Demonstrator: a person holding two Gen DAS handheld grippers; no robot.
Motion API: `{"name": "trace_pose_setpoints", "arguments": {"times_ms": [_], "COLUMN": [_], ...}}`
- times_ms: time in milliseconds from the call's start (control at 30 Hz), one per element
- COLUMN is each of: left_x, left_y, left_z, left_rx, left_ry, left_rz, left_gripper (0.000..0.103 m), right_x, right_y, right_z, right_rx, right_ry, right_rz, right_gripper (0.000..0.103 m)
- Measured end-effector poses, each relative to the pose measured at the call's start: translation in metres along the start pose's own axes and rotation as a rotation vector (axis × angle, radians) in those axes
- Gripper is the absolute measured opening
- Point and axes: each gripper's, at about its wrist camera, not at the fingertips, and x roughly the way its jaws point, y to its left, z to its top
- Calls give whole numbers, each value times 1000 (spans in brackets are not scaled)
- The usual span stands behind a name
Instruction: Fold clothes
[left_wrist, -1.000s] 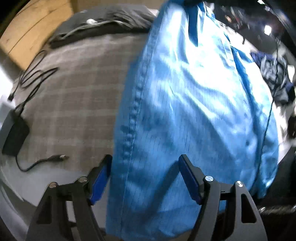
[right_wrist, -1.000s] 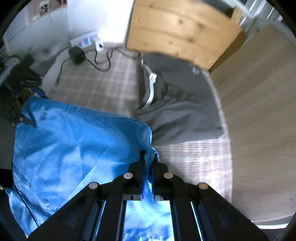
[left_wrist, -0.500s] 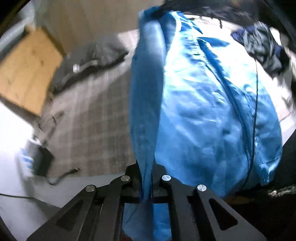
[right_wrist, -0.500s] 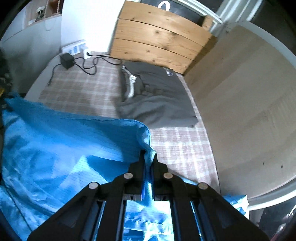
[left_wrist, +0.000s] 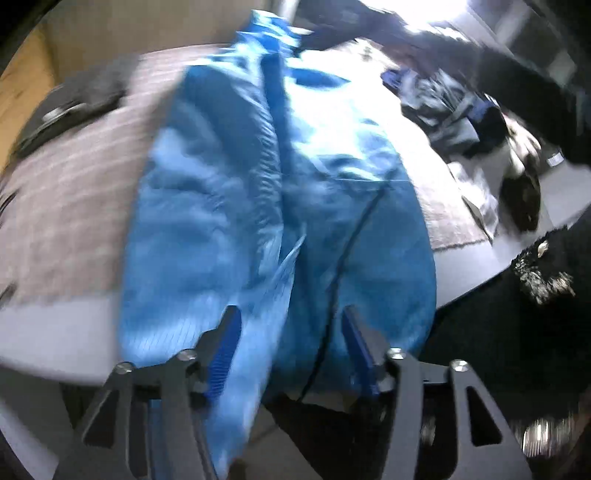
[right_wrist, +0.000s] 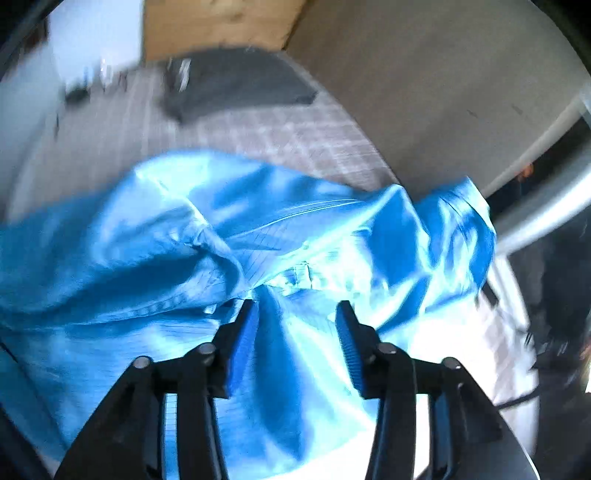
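The blue shirt (left_wrist: 280, 206) lies lengthwise on the plaid bedcover (left_wrist: 74, 206), one long side turned over onto the rest so that a doubled band runs down its middle. Its near end droops over the edge of the bed, right under the left gripper (left_wrist: 291, 350). That gripper's jaws have just been opening and now stand about half apart, the blue pads clear of the cloth on both sides; a loose ridge of the shirt rises between them, but nothing is pinched. A thin black cable (left_wrist: 343, 258) trails across the fabric toward the right-hand jaw.

Seen from the other end, the shirt (right_wrist: 184, 258) bunches into shiny folds, with a placket or collar edge crumpled just ahead of the right gripper (right_wrist: 295, 325). Its jaws have also just been opening and sit roughly halfway; fabric lies beneath and between them, and the left pad sits against a fold without clamping it.

Farther up the bed a folded dark grey garment (right_wrist: 240, 85) rests well apart from the shirt, near the wooden headboard (right_wrist: 221, 26). A heap of dark clothes (left_wrist: 450, 110) sits beside the far corner of the shirt. Both views are blurred.
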Motion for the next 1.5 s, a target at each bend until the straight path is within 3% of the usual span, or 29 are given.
{"name": "trace_pose_setpoints", "arguments": {"times_ms": [33,100,233,467,700,767,900,1000,1100,1167,1300,1400,1500], "left_x": [-11,-20,-18,25,68,60,26,5,0,11,40,47,40], "left_y": [7,22,52,100,24,22,55,76,74,63,35,35,38], "left_z": [-9,-27,-48,-54,-91,-108,-138,-140,-121,-104,-81,-78,-77], "left_rx": [-24,-81,-158,-298,-247,-315,-497,-536,-428,-338,-153,-150,-168], "left_ry": [-7,-11,-23,-11,83,83,-7,-87,-154,-147,-98,-89,-87], "left_rz": [30,86,204,98,-52,-55,-9,33,47,36,38,5,-6], "left_gripper": [60,62,63,62,62,62,61,60,60,60,62,68,62], "right_x": [-3,-3,10,30,35,35,22,3,-15,-23,-38,-41,-33], "right_y": [-4,-9,9,7,-3,-3,7,25,42,48,24,-14,-42], "right_z": [-1,-1,8,20,23,23,28,31,30,24,0,-14,-6], "right_rx": [57,165,220,333,344,336,324,309,316,336,488,652,703], "right_ry": [4,12,21,65,96,98,53,3,-28,-16,7,12,-10], "right_rz": [42,132,161,195,150,145,153,177,212,234,147,165,145], "right_gripper": [57,58,58,58,58,58,56,43,43,43,43,45,50]}}
